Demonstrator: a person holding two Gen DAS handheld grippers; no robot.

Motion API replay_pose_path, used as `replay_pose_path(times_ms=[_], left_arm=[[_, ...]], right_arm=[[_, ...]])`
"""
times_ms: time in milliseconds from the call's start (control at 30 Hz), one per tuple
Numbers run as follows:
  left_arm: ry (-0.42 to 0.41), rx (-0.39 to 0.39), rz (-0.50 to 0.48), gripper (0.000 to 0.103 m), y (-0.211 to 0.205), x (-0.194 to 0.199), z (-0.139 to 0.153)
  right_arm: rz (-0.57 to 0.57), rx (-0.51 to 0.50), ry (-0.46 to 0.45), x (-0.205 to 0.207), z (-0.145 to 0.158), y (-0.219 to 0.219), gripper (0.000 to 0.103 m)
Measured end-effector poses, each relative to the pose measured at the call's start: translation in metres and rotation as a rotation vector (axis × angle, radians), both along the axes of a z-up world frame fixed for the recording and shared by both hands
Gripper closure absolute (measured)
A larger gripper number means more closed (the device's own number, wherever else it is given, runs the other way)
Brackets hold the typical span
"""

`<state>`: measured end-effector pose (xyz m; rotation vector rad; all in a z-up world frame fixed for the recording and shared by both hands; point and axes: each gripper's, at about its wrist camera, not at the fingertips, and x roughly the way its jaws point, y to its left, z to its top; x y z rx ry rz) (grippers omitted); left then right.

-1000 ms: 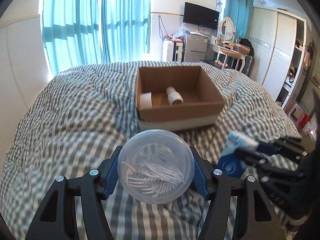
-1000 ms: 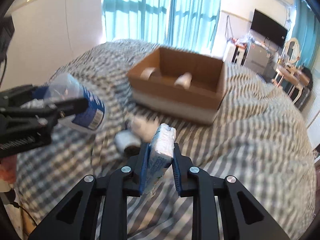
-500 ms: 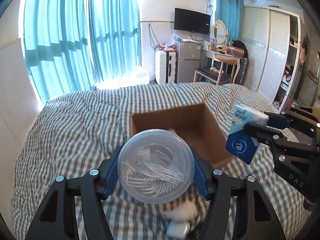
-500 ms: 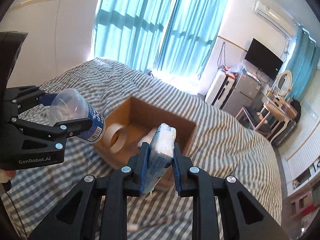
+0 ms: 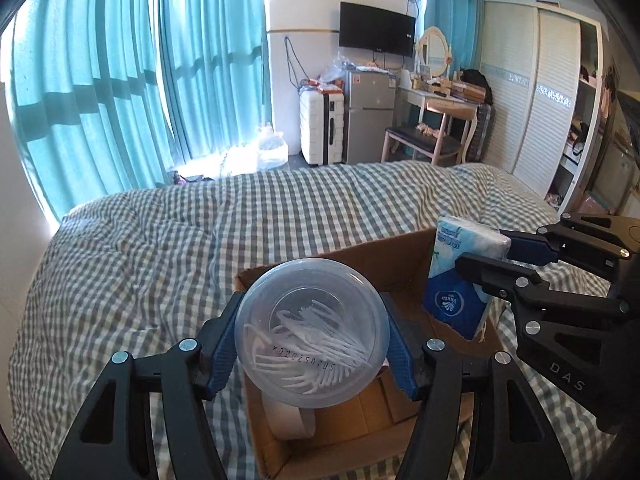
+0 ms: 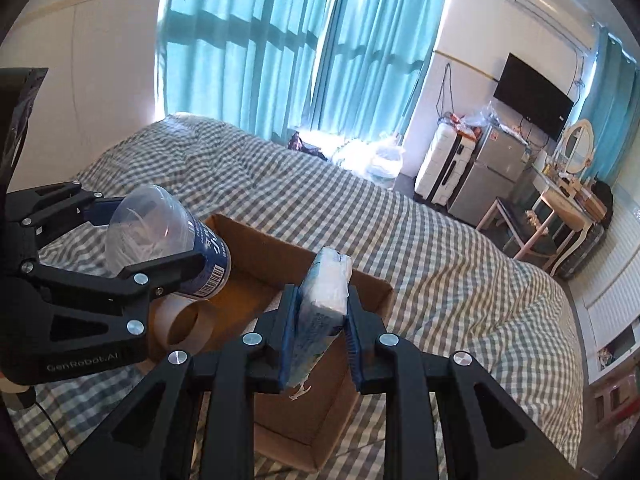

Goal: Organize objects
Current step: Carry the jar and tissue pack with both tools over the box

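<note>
Two grippers: both hang over the cardboard box (image 5: 404, 256) on the checked bedspread (image 5: 160, 248).
Left gripper (image 5: 312, 344): its blue pads pinch the sides of a clear round tub (image 5: 312, 332) of white floss picks.
Tub axis: its long axis runs along the fingers, flat end toward the wrist camera; in the right wrist view the tub (image 6: 160, 236) points its labelled end down toward the box (image 6: 256, 264).
Right gripper (image 6: 318, 320): nearly pressed together, clamping a tissue pack (image 6: 320, 308) by its broad faces.
Pack axis: the long side lies along the fingers, tilted down into the box; the left wrist view shows the pack (image 5: 456, 280) over the box's right wall.
Hidden: the tub covers most of the box floor in the left wrist view; a paper tape roll (image 5: 288, 420) peeks out under it, cut off above.
Tape roll, other view: the roll (image 6: 188, 320) stands on edge by the box's left wall, partly behind the left gripper's frame.
Hard to read: the print on the tub's label.
Cut off: the box's near edge, behind both grippers' fingers.
</note>
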<state>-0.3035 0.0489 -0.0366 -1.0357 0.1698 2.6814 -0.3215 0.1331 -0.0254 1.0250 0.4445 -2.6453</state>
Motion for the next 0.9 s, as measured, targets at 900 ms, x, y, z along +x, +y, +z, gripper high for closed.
replay_pose_path(times_ms=[900], left_arm=[[-0.139, 0.004, -0.030, 0.029, 0.005, -0.040, -0.067]], right_arm=[[-0.034, -0.038, -0.118, -0.035, -0.066, 0.026, 0.079]])
